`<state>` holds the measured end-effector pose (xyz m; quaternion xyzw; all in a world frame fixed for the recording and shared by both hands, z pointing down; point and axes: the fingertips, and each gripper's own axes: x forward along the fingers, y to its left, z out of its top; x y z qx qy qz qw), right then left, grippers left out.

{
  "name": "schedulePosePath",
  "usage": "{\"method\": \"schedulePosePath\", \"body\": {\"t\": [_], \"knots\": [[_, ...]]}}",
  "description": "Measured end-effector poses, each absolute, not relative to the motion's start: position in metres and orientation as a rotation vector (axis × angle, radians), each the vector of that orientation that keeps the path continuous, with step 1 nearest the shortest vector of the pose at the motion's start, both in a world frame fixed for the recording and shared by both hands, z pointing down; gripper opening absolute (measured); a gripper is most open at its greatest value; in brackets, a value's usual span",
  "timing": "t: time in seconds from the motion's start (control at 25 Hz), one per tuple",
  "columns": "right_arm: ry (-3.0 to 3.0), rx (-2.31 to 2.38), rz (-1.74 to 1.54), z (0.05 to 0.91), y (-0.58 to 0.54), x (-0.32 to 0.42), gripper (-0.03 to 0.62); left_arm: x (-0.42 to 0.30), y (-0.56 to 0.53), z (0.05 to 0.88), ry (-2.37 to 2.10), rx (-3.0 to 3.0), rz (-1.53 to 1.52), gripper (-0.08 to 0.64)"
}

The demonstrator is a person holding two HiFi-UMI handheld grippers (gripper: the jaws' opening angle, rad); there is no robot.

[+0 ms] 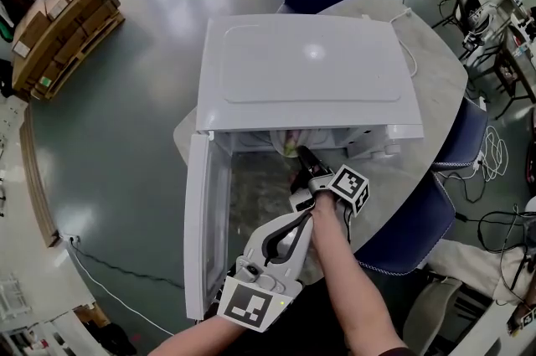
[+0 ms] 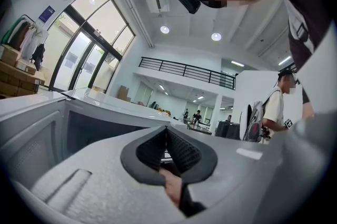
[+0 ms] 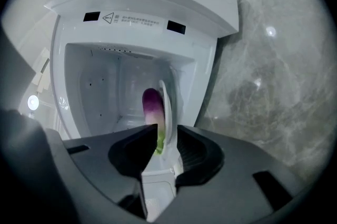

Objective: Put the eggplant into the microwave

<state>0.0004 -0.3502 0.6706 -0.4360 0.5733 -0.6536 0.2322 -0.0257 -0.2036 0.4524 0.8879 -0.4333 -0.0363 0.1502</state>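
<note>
In a glazed hall, a microwave [image 1: 310, 69] was set at a marbled table's [image 1: 435, 71] edge; the eggplant [image 3: 151, 104] was laid purple-end inward, right gripper [image 3: 160, 136] released, left gripper [image 2: 167, 134] clenched

The white box-shaped microwave oven [image 1: 310, 69] stands open on the grey marbled round tabletop [image 1: 435, 78]. Its white glass-paned door [image 1: 201, 220] swings out toward the person and walls off the approach on the person's left. In front of the microwave the tabletop is bare, but the left gripper [image 1: 300, 212] and the right forearm [image 1: 339, 254] crowd that lane. The right gripper [image 1: 301, 155] fills the middle of the microwave's mouth. Inside, the purple-and-white eggplant [image 3: 151, 104] and a thin white curved piece [image 3: 167, 107], possibly a dish rim, sit mid-cavity. The space from them out to the microwave's perforated wall is free.
</note>
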Motion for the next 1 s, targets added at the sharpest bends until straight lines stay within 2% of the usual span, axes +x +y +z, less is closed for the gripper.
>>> {"method": "schedulePosePath", "body": {"t": [0.2,0.32,1.0], "knots": [[1.523,-1.196,-1.848,0.675,-0.336,0.001,0.093,-0.023,-0.205,0.449,-1.228,2.554,-0.107,0.008],[1.528,-1.162,-1.843,0.671,-0.342,-0.003,0.019,-0.021,-0.206,0.449,-1.222,2.557,-0.099,0.008],[1.558,-1.1,-1.769,0.672,-0.376,-0.025,0.018,-0.016,-0.237,0.451,-1.261,2.528,-0.013,0.008]]}}
